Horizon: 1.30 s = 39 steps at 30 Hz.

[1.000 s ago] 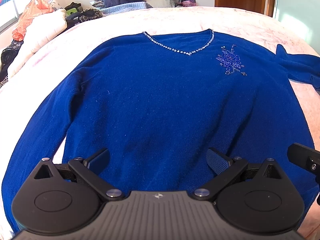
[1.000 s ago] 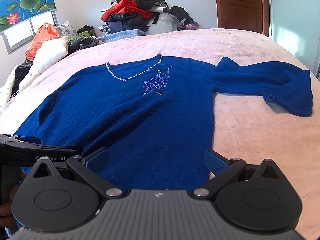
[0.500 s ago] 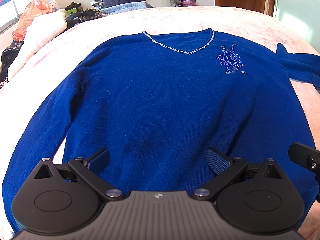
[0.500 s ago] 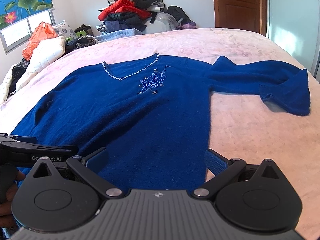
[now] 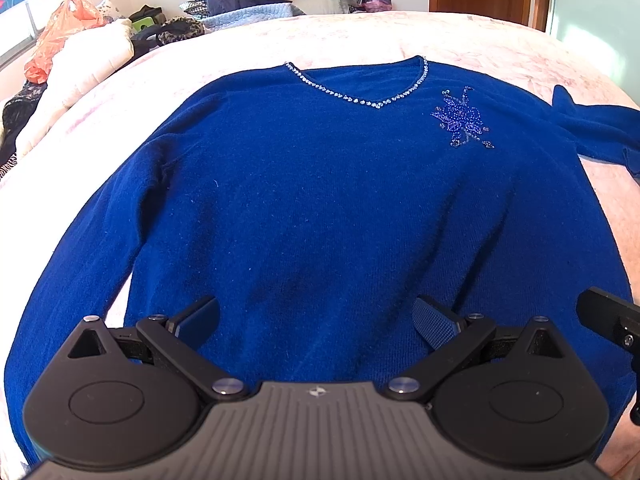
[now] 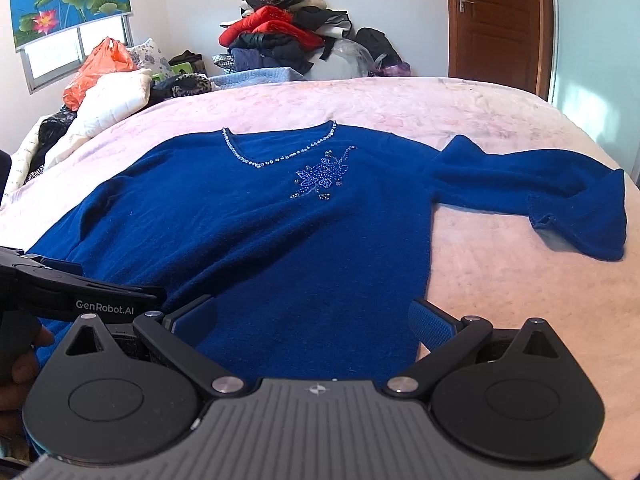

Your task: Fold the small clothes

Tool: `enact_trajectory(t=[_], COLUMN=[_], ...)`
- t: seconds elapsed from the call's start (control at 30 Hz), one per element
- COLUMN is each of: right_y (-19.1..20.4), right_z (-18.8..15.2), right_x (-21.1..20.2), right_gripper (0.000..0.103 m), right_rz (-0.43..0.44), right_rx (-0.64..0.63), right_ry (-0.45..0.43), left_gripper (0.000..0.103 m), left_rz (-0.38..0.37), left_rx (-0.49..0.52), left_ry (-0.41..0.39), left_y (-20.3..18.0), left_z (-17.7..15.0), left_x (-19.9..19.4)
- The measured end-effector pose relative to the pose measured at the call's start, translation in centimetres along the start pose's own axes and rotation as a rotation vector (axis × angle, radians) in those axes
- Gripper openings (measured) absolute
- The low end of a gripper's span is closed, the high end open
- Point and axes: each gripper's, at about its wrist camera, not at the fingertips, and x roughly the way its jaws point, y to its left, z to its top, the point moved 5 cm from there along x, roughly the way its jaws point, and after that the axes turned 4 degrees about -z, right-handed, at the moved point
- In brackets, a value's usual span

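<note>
A royal-blue V-neck sweater (image 5: 320,200) with a beaded neckline and a beaded flower lies flat, front up, on a pale pink bed (image 5: 480,36). It also shows in the right wrist view (image 6: 280,240). Its right sleeve (image 6: 540,196) stretches out sideways with the cuff folded over. Its left sleeve (image 5: 68,280) runs down along the body. My left gripper (image 5: 316,318) is open and empty above the hem. My right gripper (image 6: 312,320) is open and empty above the hem's right part.
A heap of red, black and blue clothes (image 6: 280,40) sits beyond the bed's far edge. White bedding and an orange bag (image 6: 104,80) lie at the far left. A brown door (image 6: 496,20) stands at the back right.
The right gripper has risen and tilted up, so the sweater sits lower and smaller in its view. The left gripper has hardly moved. Both stay open.
</note>
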Motion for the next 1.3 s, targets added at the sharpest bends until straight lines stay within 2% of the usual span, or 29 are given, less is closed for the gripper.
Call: enact_trajectory(t=[0.33, 0.6, 0.77, 0.83, 1.0, 1.1, 1.17, 1.3], right_y=[-0.8, -0.7, -2.8, -5.4, -12.5, -15.2, -15.8, -15.5], right_z=[-0.3, -0.2, 0.5, 0.9, 1.7, 2.3, 2.6, 2.7], right_x=[0.2, 0.2, 0.0, 0.3, 1.7, 2.9, 4.3, 7.3], right_gripper=[0.103, 0.103, 0.103, 0.102, 0.095, 0.088, 0.084, 0.077], right_rz=[0.032, 0.015, -0.025, -0.078, -0.349, -0.413, -0.440, -0.537], right_rx=[0.066, 0.034, 0.034, 0.063, 0.032, 0.015, -0.041, -0.252], right_ry=[0.023, 0.018, -0.031, -0.056, -0.084, -0.076, -0.069, -0.048], left_gripper=[0.103, 0.103, 0.103, 0.103, 0.103, 0.103, 0.103, 0.103], left_rz=[-0.001, -0.006, -0.034, -0.043, -0.043, -0.048, -0.050, -0.048], left_rx=[0.002, 0.017, 0.021, 0.030, 0.067, 0.080, 0.091, 0.108], left_ry=[0.001, -0.003, -0.026, -0.028, -0.026, -0.013, -0.009, -0.006], left_y=[-0.1, -0.5, -1.0, -1.4, -2.5, -3.1, -3.4, -3.7], left_z=[0.0, 0.3, 1.2, 1.4, 1.6, 1.7, 1.8, 2.1], left_x=[0.0, 0.0, -0.3, -0.3, 0.0, 0.5, 0.7, 1.1])
